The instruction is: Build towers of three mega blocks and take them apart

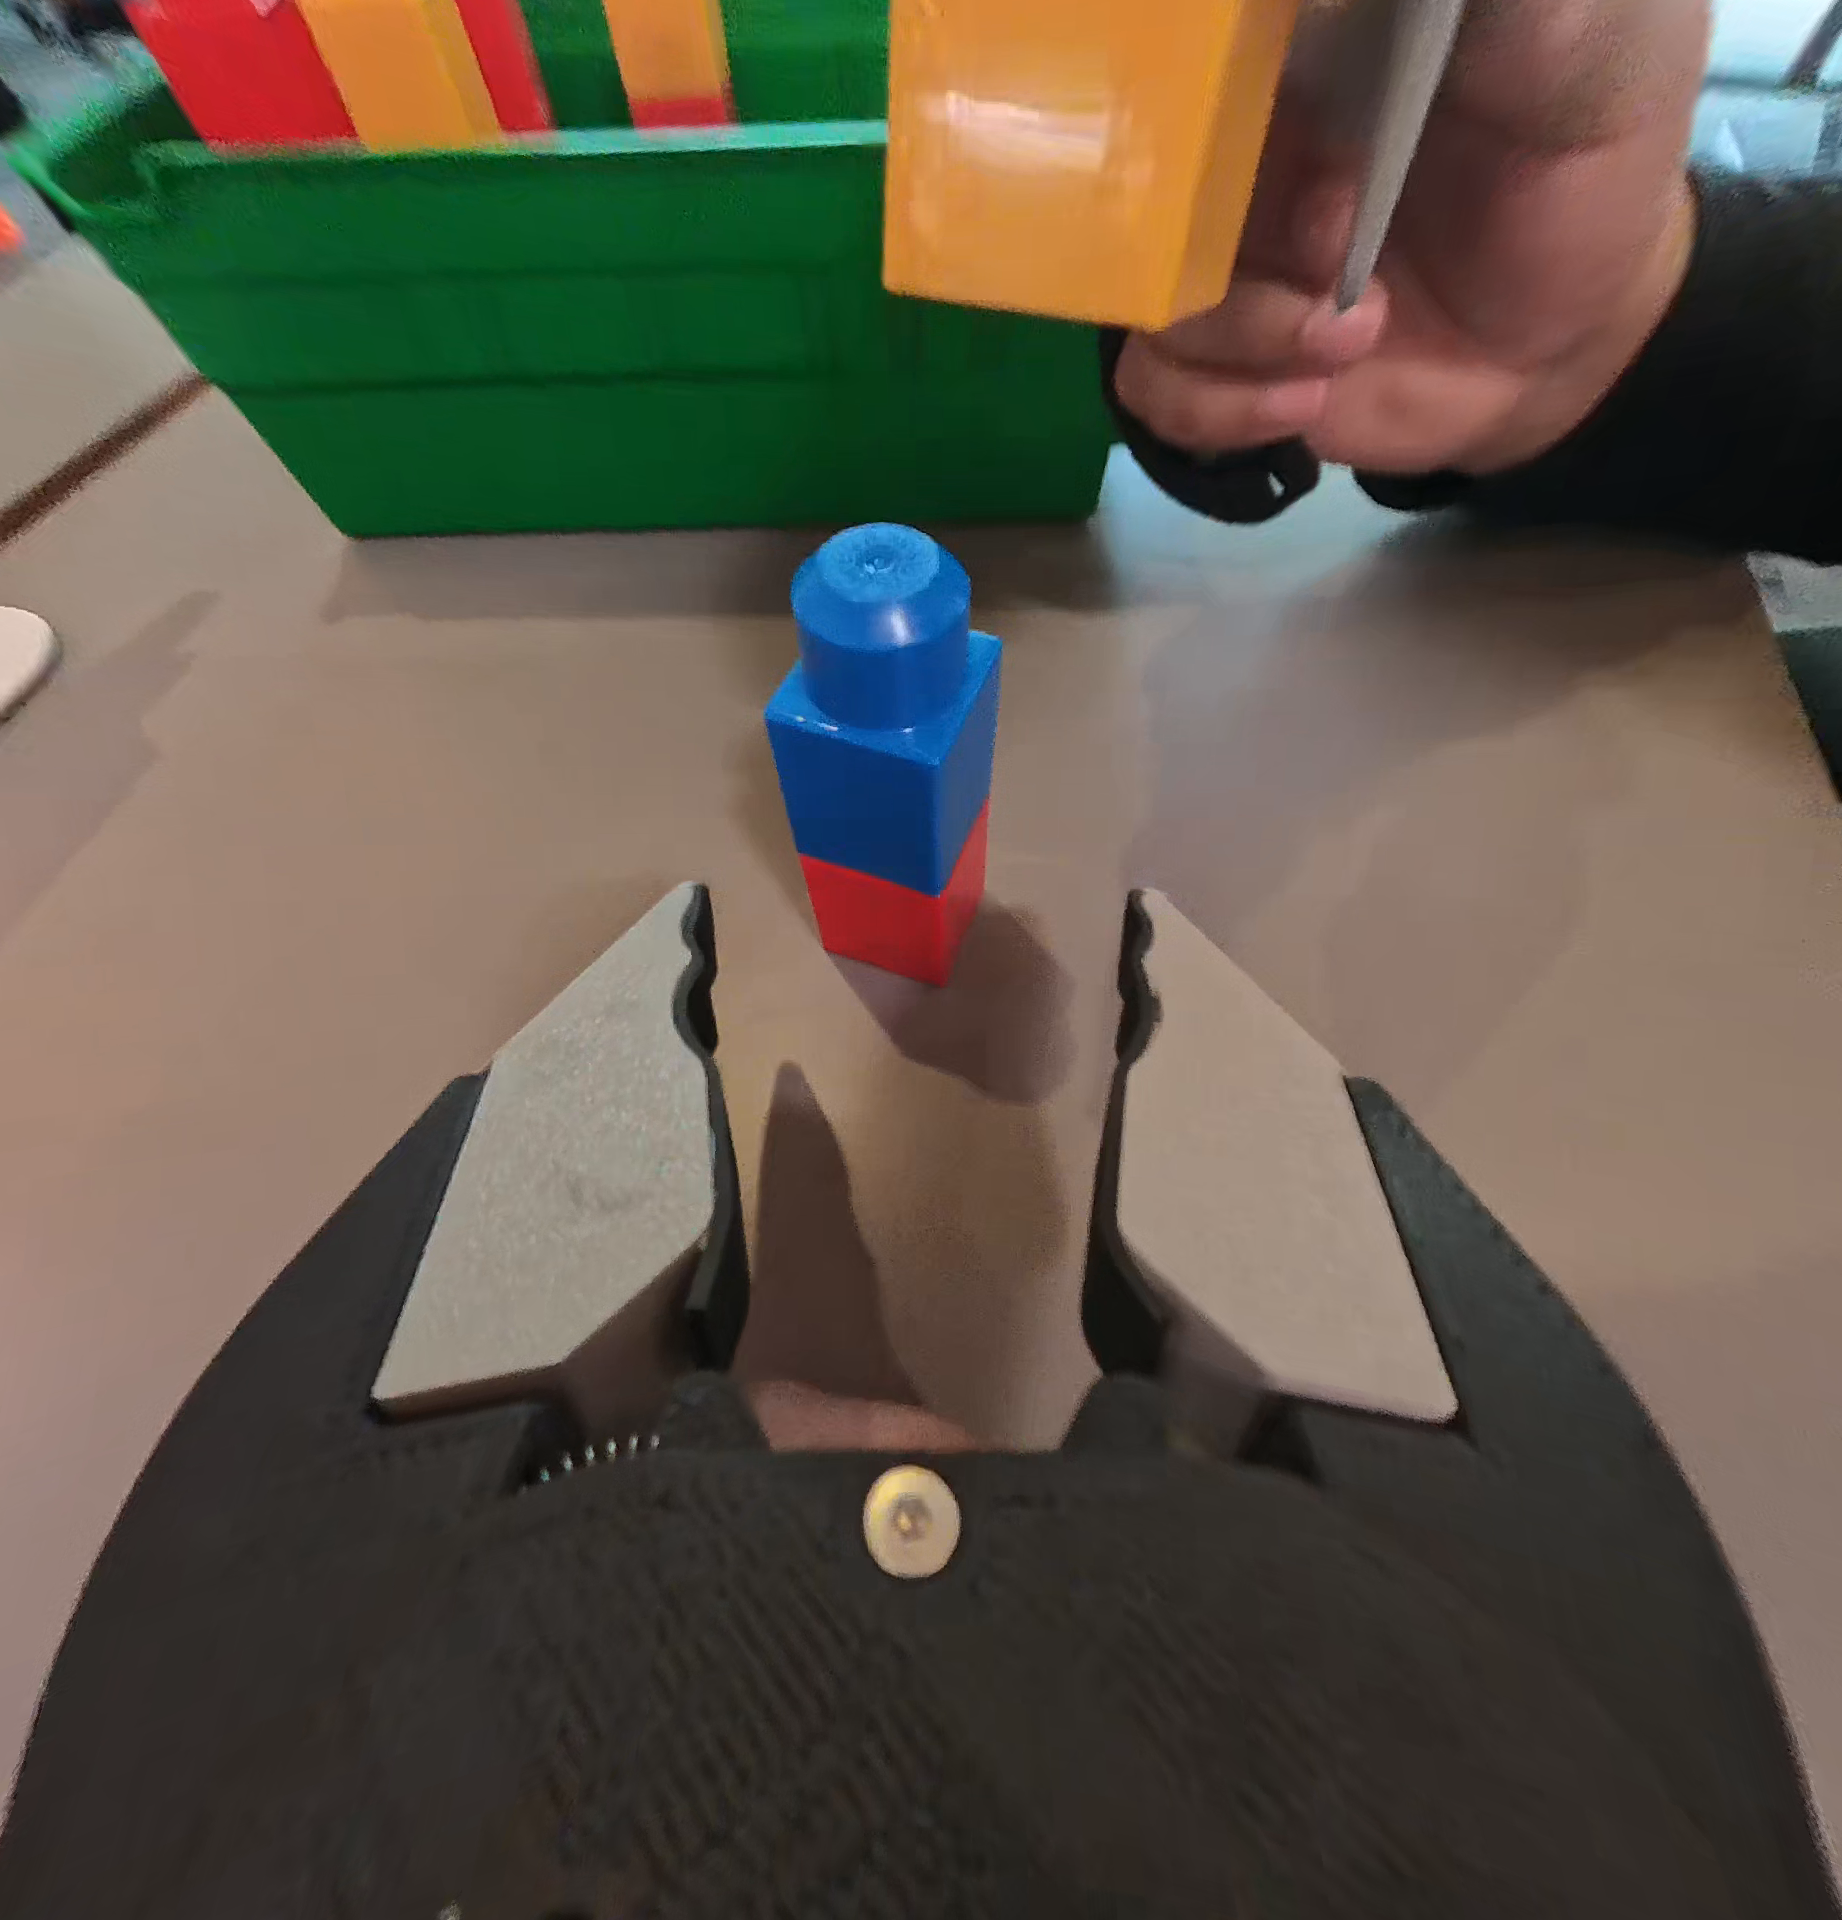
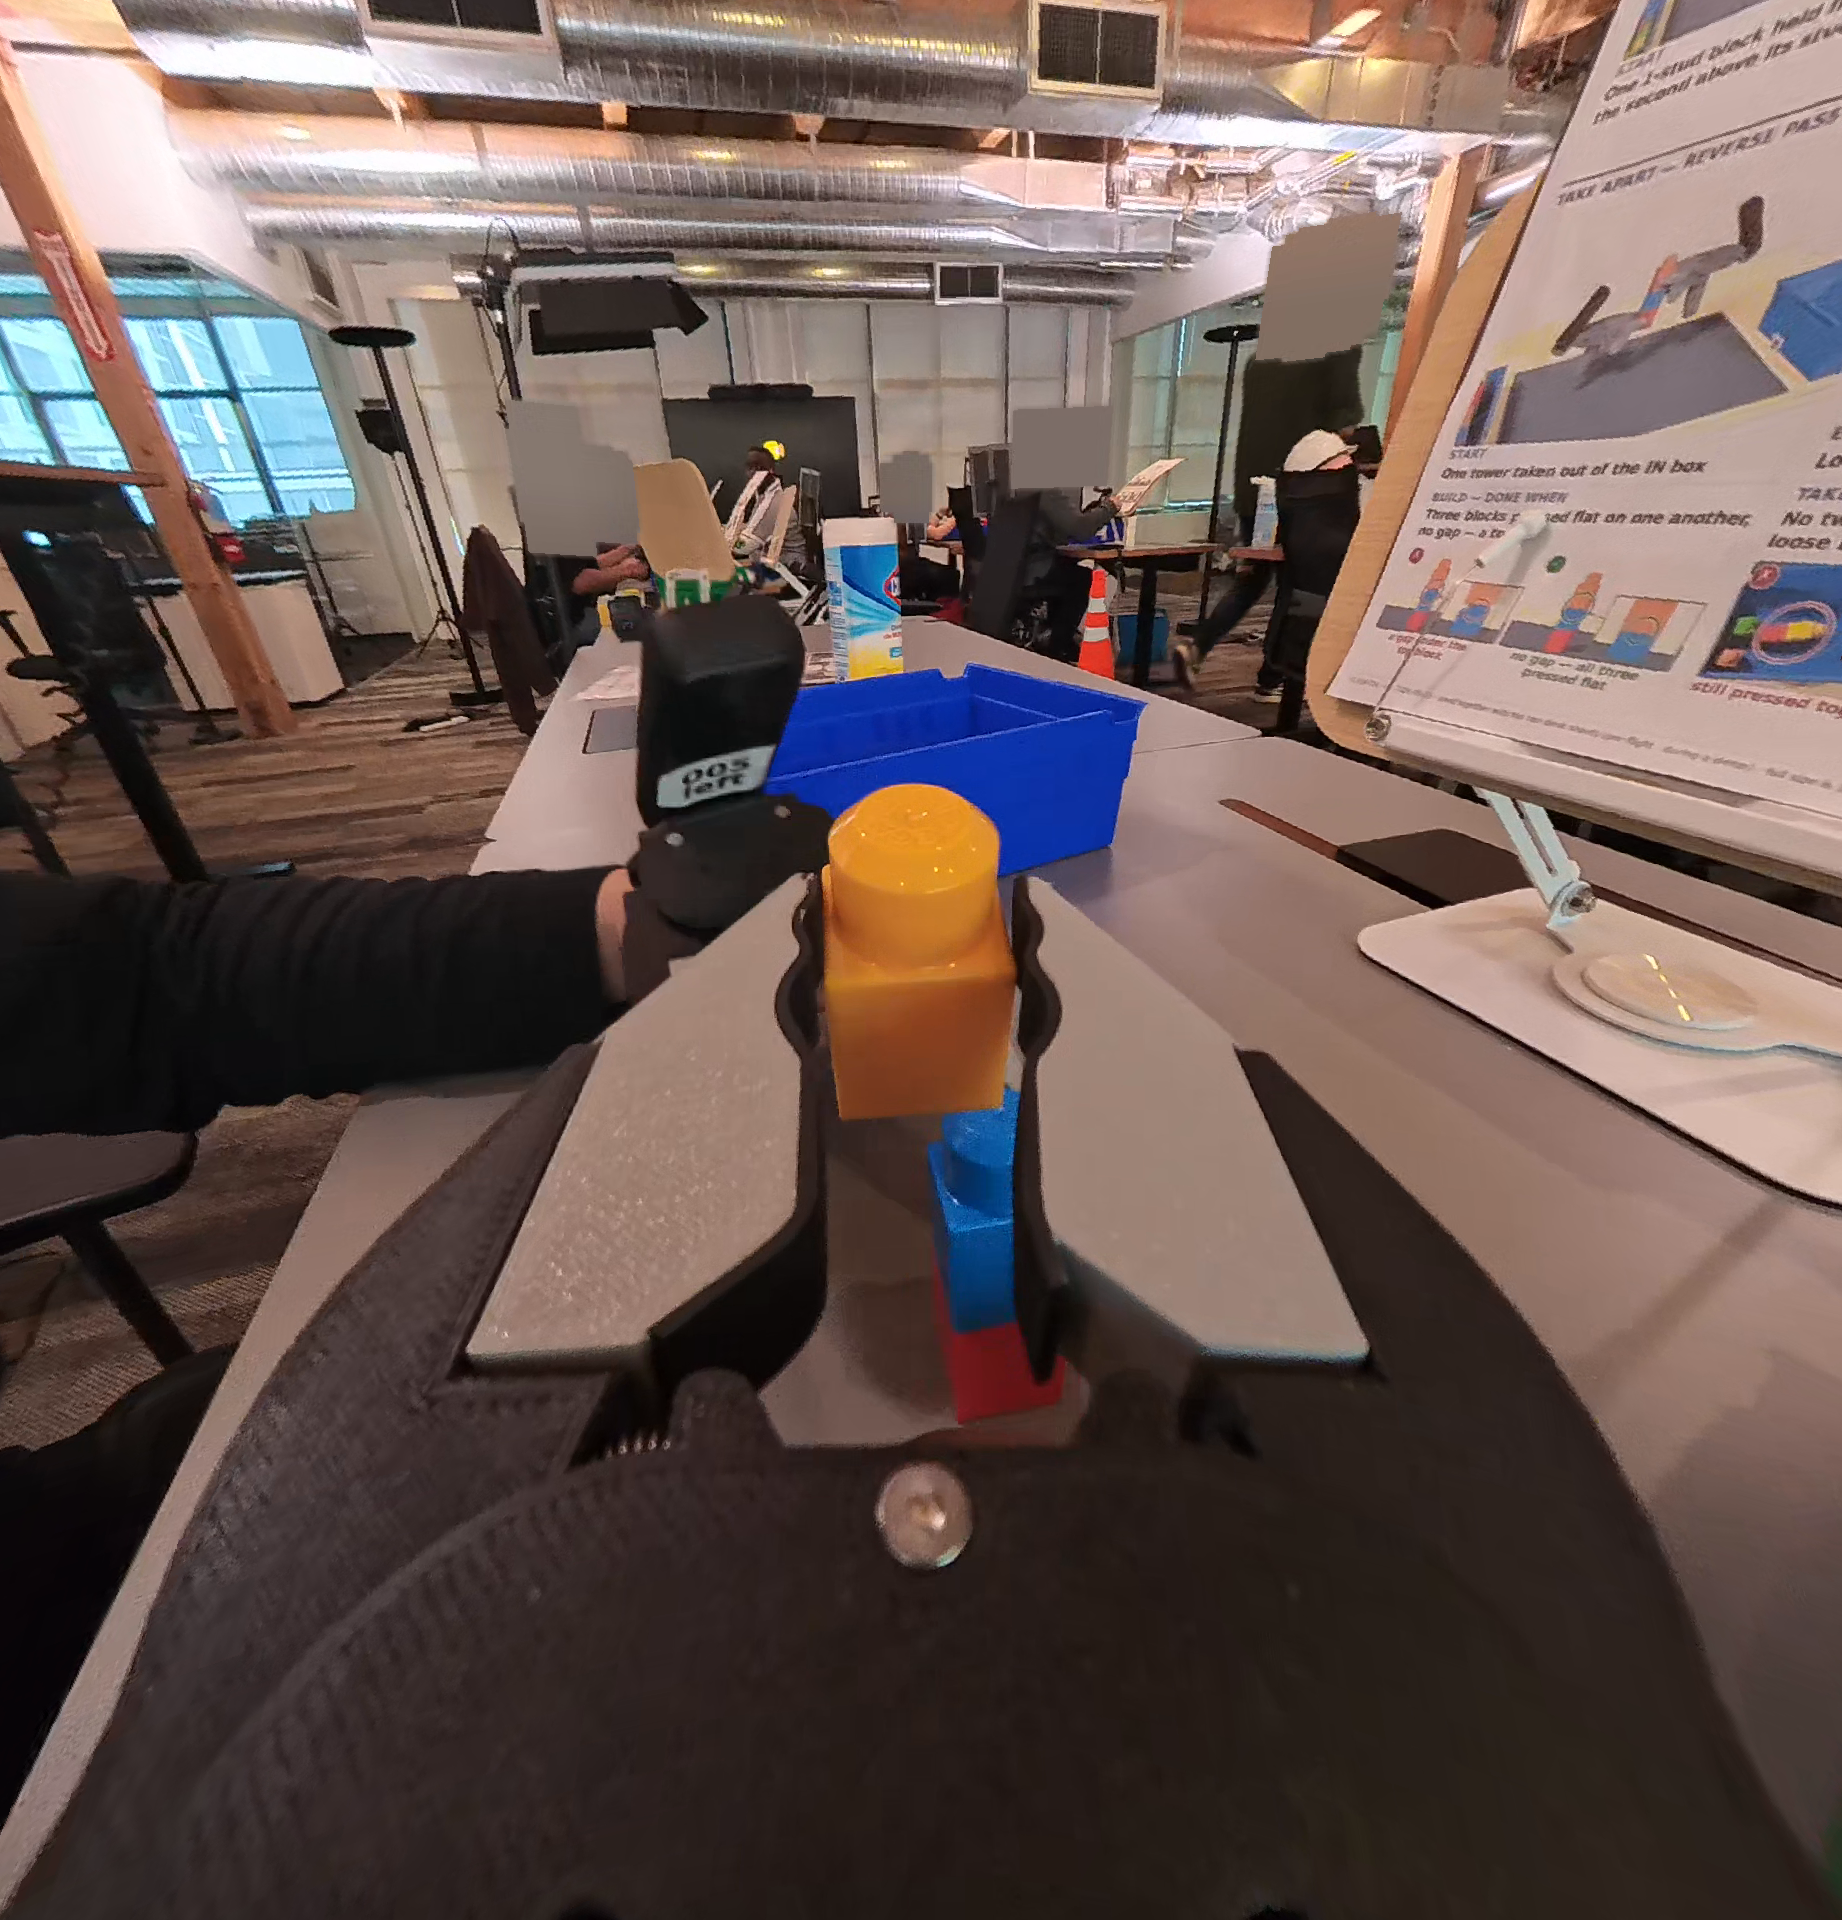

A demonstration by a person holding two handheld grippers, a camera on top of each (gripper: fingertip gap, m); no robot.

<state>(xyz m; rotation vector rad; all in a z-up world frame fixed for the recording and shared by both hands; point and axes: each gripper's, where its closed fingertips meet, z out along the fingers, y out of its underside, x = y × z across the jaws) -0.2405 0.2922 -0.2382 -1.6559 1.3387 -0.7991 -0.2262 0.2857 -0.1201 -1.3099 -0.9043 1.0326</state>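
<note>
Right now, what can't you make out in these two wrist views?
- Right tongs: top of the blue block stud hidden behind the held orange block, right wrist view.
- Same view: red block partly hidden by the right finger.
- Left wrist view: orange block cut by the top edge; its stud is out of frame.
- Green bin contents cut off at the top, blurred.

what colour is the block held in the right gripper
Orange block; clearest in the right wrist view.

Table (image 1: 377, 790) around stack (image 1: 886, 790): bare on both sides.
Behind: blocked by green bin (image 1: 605, 343).
Above: occupied by held orange block (image 1: 1073, 156).
</note>
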